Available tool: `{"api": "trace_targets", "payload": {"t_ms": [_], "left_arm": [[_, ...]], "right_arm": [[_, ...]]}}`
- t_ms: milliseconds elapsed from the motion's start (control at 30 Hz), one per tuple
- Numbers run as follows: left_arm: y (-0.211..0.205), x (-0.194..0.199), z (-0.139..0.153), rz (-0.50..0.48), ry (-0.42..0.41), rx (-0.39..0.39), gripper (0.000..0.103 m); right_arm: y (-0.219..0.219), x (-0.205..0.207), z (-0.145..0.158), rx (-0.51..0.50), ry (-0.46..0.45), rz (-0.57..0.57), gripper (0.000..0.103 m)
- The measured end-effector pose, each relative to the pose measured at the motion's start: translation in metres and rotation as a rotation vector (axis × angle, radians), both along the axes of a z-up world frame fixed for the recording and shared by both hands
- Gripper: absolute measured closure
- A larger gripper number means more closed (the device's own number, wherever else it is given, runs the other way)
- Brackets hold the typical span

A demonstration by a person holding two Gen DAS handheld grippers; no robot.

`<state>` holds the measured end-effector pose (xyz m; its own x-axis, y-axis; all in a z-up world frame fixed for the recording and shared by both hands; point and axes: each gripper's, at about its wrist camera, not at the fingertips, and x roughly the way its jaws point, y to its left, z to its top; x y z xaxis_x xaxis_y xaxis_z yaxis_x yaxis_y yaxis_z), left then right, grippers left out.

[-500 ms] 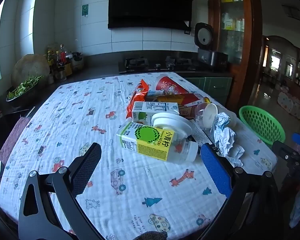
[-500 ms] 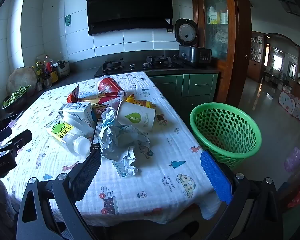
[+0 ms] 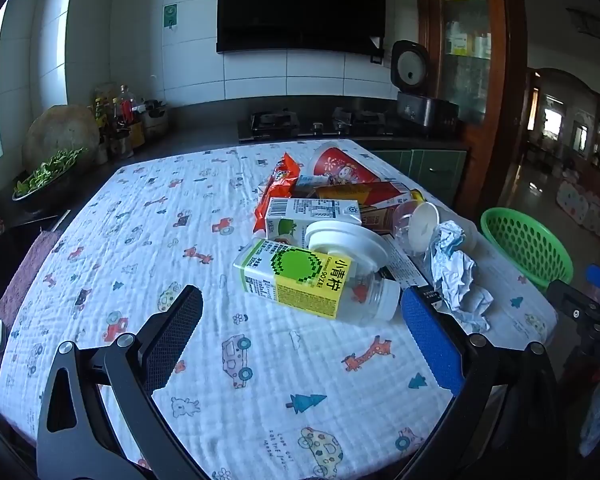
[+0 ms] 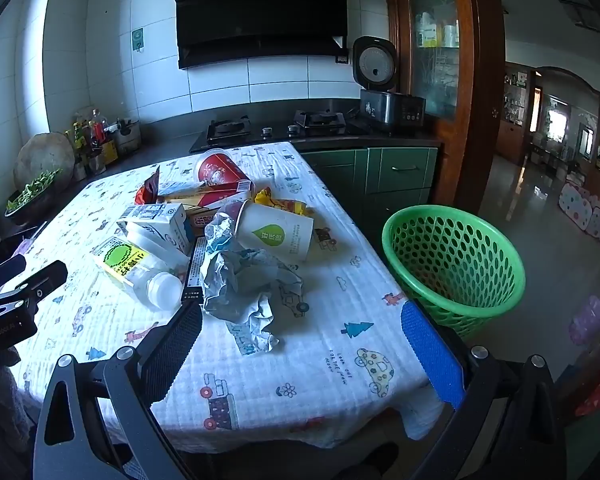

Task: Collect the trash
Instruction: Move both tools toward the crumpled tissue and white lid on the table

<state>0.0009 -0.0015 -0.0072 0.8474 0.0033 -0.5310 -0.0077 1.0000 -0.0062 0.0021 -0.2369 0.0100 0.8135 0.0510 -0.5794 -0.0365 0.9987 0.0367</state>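
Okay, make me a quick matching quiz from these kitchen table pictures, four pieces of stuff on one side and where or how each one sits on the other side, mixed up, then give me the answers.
Things:
1. green basket
2. crumpled paper
3. clear bottle with the yellow label
4. white paper cup with a green drop

Places or states:
A. lying on its side, nearest the left gripper
B. on the floor beside the table
C. tipped over behind the crumpled paper
D. wadded up just ahead of the right gripper

Pairs: 1-B, 2-D, 3-A, 4-C
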Motion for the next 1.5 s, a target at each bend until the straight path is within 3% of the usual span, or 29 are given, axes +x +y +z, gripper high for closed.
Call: {"api": "trace_targets", "payload": {"t_ms": [1500], "left_arm": [[0.0063,0.0109,-0.0007,0.028,0.016,0.002,0.005]], "right_arm": [[0.0058,0.0043,-0.0062,-0.013,0.018,0.03,0.006]]}}
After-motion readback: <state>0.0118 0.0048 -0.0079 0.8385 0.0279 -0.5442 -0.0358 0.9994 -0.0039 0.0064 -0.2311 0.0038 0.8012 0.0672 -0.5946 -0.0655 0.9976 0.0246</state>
